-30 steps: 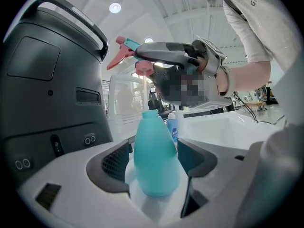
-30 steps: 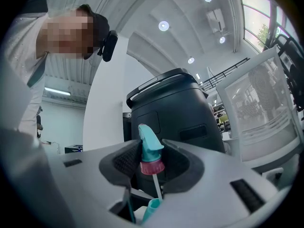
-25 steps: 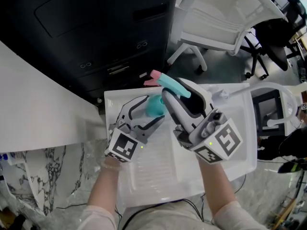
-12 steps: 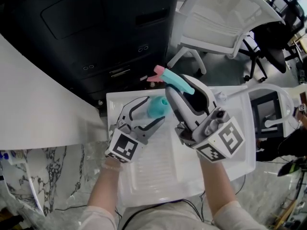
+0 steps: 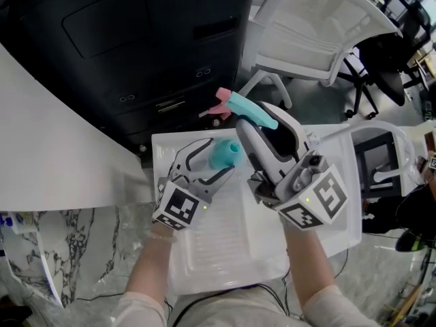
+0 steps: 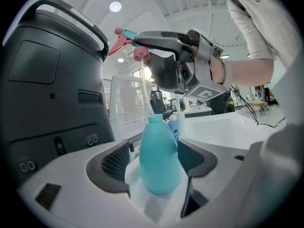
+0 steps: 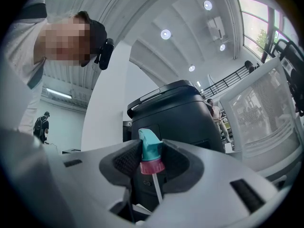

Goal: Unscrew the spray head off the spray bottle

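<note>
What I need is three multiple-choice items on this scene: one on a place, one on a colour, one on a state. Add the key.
1. Where is the spray head?
A) screwed onto the bottle
B) in the right gripper, above the bottle
C) in the left gripper

2. What colour is the spray head's collar?
A) yellow
B) black
C) pink

3. How does the spray bottle stand?
A) upright, uncapped
B) on its side
C) upside down

Key:
1 B: the right gripper clamps the spray head, which is raised clear above the bottle's neck.
2 C: the ring under the teal head is pink.
3 A: the bottle stands upright between the jaws of the left gripper, with no cap on its neck.
</note>
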Available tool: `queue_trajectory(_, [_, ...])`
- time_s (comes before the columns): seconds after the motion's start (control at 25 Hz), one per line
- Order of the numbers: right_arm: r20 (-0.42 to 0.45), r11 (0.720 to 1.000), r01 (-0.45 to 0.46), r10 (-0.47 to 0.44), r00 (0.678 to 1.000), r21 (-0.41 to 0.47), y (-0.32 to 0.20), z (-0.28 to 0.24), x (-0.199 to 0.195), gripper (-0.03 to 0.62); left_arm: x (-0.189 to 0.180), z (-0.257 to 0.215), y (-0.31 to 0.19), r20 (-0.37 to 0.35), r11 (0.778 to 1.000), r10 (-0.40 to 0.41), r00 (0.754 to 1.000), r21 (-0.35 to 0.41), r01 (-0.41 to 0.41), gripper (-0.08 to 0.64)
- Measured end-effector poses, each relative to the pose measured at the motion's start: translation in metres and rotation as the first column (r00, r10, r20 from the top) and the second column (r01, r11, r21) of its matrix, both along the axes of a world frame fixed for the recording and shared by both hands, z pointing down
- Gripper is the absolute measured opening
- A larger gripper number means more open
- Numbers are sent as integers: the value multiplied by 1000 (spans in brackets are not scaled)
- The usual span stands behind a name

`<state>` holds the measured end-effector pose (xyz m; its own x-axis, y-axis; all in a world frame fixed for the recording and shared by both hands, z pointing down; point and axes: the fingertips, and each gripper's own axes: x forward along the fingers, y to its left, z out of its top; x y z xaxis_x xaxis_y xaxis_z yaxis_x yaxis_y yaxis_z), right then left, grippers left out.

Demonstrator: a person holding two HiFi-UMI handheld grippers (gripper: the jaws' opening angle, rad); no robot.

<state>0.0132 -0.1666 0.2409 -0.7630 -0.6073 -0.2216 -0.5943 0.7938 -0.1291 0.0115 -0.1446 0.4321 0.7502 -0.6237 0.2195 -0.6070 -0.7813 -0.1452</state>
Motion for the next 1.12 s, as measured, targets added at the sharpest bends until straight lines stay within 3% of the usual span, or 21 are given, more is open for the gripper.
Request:
queue_trajectory(0.8, [120,1000,-3,4,993,-2,2,-28,15,132,2,-28,5,-14,1000,-1,1000,29,1,308])
queue_trajectory(1.12, [130,1000,-13,10,991,24,8,-44,21,132,0,-33,12,-15,1000,-3,1000,27,3,308])
